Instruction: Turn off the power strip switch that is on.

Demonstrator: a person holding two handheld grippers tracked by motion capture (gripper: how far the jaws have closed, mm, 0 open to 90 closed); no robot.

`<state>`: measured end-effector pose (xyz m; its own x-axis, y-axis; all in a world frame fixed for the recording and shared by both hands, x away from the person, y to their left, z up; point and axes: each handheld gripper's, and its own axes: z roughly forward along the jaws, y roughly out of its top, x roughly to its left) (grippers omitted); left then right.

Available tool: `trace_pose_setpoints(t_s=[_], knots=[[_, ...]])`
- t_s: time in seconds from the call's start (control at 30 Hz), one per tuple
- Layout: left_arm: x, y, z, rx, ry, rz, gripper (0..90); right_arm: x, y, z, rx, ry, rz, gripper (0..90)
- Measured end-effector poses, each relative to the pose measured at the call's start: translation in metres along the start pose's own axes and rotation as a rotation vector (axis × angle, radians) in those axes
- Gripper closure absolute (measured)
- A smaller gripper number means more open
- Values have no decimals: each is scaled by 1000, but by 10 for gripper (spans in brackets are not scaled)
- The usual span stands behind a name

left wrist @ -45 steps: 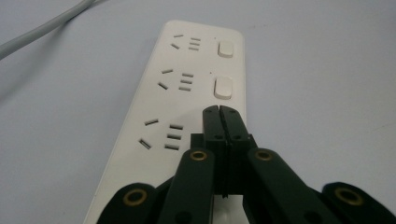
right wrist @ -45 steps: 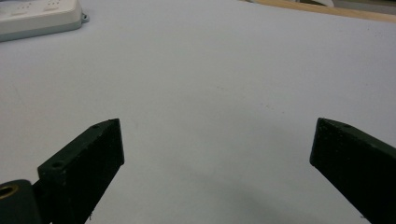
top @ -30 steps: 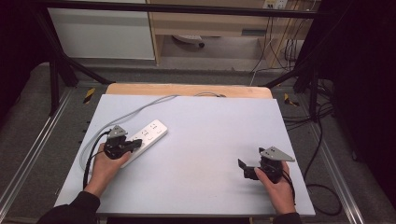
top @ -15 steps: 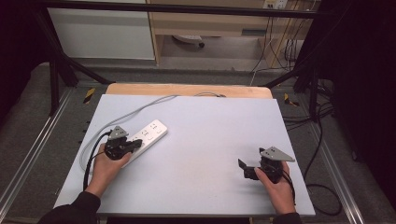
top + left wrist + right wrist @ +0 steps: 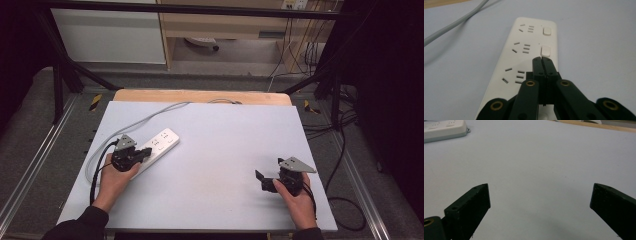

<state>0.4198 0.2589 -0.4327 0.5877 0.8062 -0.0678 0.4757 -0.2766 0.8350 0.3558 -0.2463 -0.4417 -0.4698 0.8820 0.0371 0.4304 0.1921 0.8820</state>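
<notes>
Closed left gripper (image 5: 541, 58) over power strip (image 5: 524, 57)

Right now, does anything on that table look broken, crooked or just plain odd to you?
Nothing stands out. The white power strip lies flat at a slant on the grey table, undamaged, its grey cord trailing off the far edge. The left gripper, jaws shut, hovers over its switches. The right gripper sits open and apart.

I see a white power strip (image 5: 157, 145) lying flat on the left half of the pale table (image 5: 225, 150), set at a diagonal. Its face-up side carries three socket groups, and I can make out two white rocker switches. Its grey cord (image 5: 145, 119) curves off toward the table's far edge.
</notes>
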Motion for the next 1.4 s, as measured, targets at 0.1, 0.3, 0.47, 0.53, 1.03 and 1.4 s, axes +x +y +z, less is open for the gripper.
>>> trace_pose_setpoints(t_s=[0.1, 0.3, 0.47, 0.53, 1.03, 1.4], knots=[[-1, 0, -2, -10, -17, -8, 900, 0, 0, 0, -2, -1, -9, 33], [-2, 1, -2, -17, -27, -6, 900, 0, 0, -1, -3, -1, -2, 33], [-2, 1, -2, -21, -32, -8, 900, 0, 0, 0, -1, -1, -5, 33], [-1, 1, -2, -25, -35, -6, 900, 1, 0, 0, 0, -1, -6, 33], [-1, 2, -4, -69, -55, -27, 900, 0, 0, 1, 3, -1, 3, 33], [-1, 3, -6, -98, -56, -28, 824, 0, 0, 1, 2, -1, 3, 33]])
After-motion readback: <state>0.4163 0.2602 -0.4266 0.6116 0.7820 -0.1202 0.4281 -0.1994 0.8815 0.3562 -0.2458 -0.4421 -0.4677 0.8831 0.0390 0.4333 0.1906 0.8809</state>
